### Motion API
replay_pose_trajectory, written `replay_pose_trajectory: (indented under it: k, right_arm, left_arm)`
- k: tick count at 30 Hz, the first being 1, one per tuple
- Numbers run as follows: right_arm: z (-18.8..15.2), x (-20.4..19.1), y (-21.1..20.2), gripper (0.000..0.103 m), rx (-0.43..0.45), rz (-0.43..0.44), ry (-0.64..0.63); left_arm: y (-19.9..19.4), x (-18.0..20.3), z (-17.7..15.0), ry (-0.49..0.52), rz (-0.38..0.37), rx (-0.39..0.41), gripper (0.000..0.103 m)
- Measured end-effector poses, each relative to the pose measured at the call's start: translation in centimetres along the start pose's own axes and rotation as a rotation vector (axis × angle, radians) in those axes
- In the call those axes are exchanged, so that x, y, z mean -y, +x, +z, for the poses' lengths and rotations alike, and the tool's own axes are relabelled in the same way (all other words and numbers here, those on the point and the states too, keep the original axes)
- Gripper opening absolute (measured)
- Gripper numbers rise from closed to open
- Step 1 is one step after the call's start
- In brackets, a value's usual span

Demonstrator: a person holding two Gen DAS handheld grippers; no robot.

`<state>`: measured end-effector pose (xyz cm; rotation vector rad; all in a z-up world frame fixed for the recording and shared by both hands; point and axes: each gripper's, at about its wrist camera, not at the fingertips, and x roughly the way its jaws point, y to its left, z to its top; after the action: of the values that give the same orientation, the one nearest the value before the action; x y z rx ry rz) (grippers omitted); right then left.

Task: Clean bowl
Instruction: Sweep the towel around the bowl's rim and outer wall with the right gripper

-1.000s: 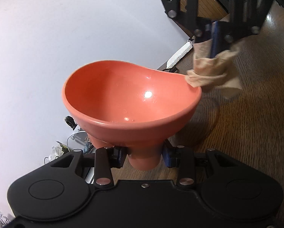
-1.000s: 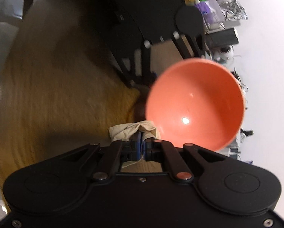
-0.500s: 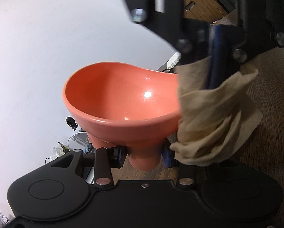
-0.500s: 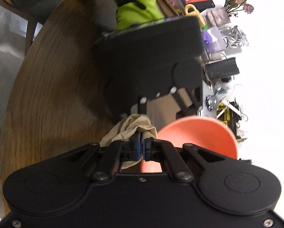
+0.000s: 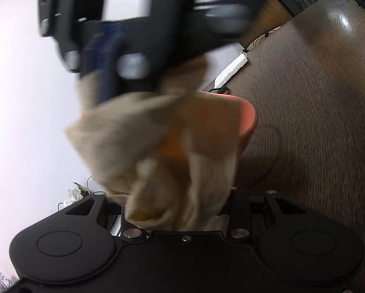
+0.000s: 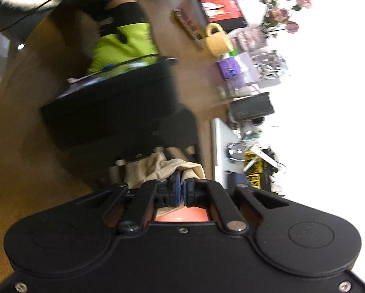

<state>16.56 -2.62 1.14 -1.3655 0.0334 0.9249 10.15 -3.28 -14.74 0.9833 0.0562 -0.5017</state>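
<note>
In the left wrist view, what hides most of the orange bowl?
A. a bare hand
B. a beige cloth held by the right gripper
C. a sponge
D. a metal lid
B: the beige cloth, pinched in the right gripper, drapes over the orange bowl, leaving only its right rim showing.

dark wooden table (image 5: 316, 122) underneath, pink flowers (image 6: 283, 5) far back, yellow mug (image 6: 216, 40) beside a red-covered book (image 6: 222, 8).
</note>
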Motion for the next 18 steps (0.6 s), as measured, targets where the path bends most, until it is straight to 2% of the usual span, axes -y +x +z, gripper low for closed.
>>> replay_pose_trajectory:
  k: [11, 12, 15, 18]
  right_arm:
    - [-0.9, 2.9, 1.0, 0.001, -0.017, -0.132, 0.042]
    - [-1.1, 3.1, 1.1, 0.001, -0.02, -0.144, 0.046]
    - [-1.8, 3.7, 1.7, 0.001, -0.039, -0.186, 0.061]
    - [-2.6, 4.3, 2.4, 0.001, -0.062, -0.207, 0.077]
  left_arm:
    - [-2.2, 1.6, 0.8, -0.001, -0.001, 0.0, 0.037]
    - [-2.1, 1.5, 0.6, -0.001, -0.001, 0.0, 0.037]
    - [1.5, -1.6, -1.6, -0.001, -0.001, 0.0, 0.037]
    - [0.7, 0.7, -0.8, 0.0, 0.0, 0.0, 0.037]
